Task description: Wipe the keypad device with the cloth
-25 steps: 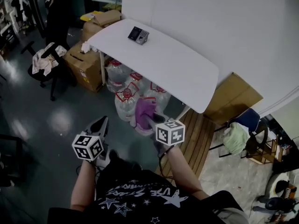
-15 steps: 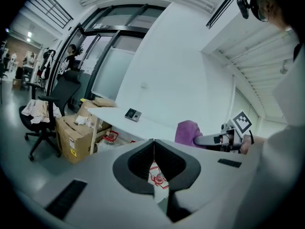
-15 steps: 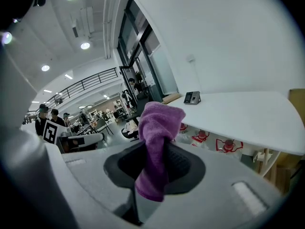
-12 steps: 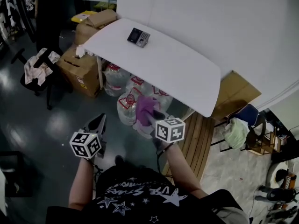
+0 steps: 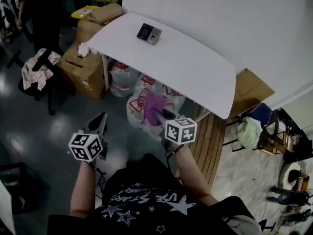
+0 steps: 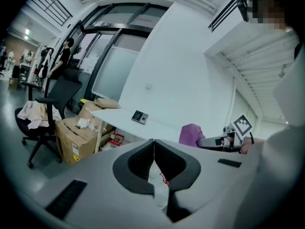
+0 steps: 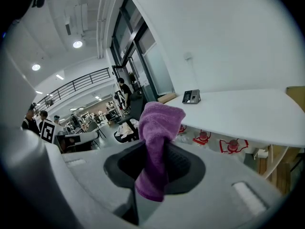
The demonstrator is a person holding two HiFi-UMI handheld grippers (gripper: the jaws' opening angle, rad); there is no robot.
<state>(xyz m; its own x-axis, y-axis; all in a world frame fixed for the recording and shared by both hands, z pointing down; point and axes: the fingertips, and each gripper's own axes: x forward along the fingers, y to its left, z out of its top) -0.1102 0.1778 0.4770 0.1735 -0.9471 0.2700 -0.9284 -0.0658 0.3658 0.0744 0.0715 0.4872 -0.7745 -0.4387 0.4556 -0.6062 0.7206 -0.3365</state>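
The keypad device [image 5: 148,33] is a small dark box with a grey keypad, lying near the far left end of the white table [image 5: 195,77]; it also shows in the left gripper view as the keypad device [image 6: 139,117] and in the right gripper view as the keypad device [image 7: 192,97]. My right gripper [image 5: 157,115] is shut on a purple cloth [image 5: 153,106], held in the air well short of the table; the cloth [image 7: 155,144] sticks up between the jaws. My left gripper [image 5: 99,124] hangs lower left over the floor, jaws shut on nothing [image 6: 153,144].
Large water bottles [image 5: 142,94] with red handles stand under the table. Cardboard boxes [image 5: 83,67] sit at its left end, beside an office chair [image 5: 34,75] draped with cloth. A wooden pallet [image 5: 205,146] lies on the floor to the right. People stand at the far left.
The view has shifted so the table and device sit a little nearer. Both grippers keep their hold and their state; the right one stays raised with the cloth.
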